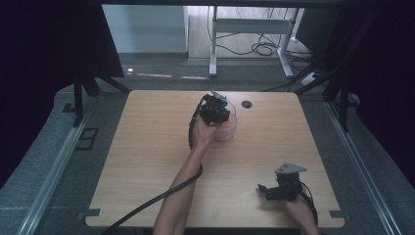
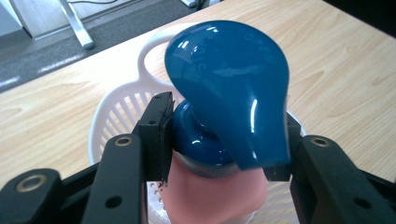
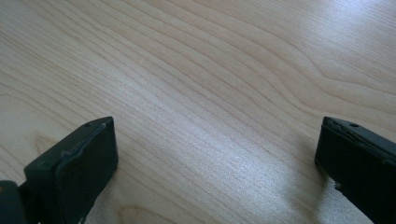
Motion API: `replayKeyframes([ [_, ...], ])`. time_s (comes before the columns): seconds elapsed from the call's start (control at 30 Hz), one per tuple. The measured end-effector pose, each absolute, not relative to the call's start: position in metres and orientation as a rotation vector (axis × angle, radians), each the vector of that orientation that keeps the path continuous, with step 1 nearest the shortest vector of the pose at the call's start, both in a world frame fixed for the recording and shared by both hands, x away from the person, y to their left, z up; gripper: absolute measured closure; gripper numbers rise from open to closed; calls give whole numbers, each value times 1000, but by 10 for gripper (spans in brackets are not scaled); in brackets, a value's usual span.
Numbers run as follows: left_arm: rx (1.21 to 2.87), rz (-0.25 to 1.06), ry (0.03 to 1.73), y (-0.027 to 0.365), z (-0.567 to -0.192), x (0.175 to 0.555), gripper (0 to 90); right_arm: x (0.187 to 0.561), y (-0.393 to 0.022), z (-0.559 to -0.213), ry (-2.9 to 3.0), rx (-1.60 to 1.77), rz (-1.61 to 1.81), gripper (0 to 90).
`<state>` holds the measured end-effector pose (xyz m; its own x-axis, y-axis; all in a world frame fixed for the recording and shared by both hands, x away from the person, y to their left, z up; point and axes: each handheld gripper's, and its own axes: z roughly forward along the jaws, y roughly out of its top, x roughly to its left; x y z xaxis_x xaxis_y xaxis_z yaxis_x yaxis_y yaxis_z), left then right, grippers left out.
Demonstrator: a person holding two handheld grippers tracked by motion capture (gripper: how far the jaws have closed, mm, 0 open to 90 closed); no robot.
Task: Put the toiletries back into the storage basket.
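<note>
Left gripper [image 2: 224, 140]: jaws pinching the blue neck of the bottle, one black pad on each side, right under the big glossy cap.
Bottle [image 2: 219, 191]: pink body, blue cap [image 2: 233, 79], standing inside the white basket; the left gripper view gives us raised lettering on the cap, too warped to read fully.
Basket [image 2: 116, 116]: white, slotted wall, loop handle at its far side — all clear up close. From the high view it's just a pale round rim [image 1: 231, 113] near the middle of the worktop's far edge, mostly under the left gripper [image 1: 215, 108].
Hand [image 1: 201, 133]: left hand wrapped on the tool, forearm reaching in from the near edge, cable trailing back.
Right gripper [image 3: 215, 154]: jaws spread wide, bare wood grain between them, pinching nothing.
Right gripper, high view [image 1: 284, 188]: low by the near right corner of the worktop [image 1: 147, 147], grey plate on top, well apart from the basket.
</note>
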<state>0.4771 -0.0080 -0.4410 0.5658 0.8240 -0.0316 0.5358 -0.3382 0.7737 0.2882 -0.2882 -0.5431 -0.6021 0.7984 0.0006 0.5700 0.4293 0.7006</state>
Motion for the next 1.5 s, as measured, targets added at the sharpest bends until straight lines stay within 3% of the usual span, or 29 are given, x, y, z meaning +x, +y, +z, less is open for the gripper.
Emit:
replayKeyframes([
  [0.37,1990,425,1136,-2,-441,481,515,288,-288,-543,2357,1172,962,0],
  [0.63,1992,399,1135,-2,-442,482,461,288,-288,-543,2357,1172,962,0],
  [1.23,2001,447,1089,3,-432,475,140,288,-288,-543,2358,1173,964,0],
  [1.5,2022,447,1044,4,-426,468,111,288,-288,-543,2357,1172,964,0],
])
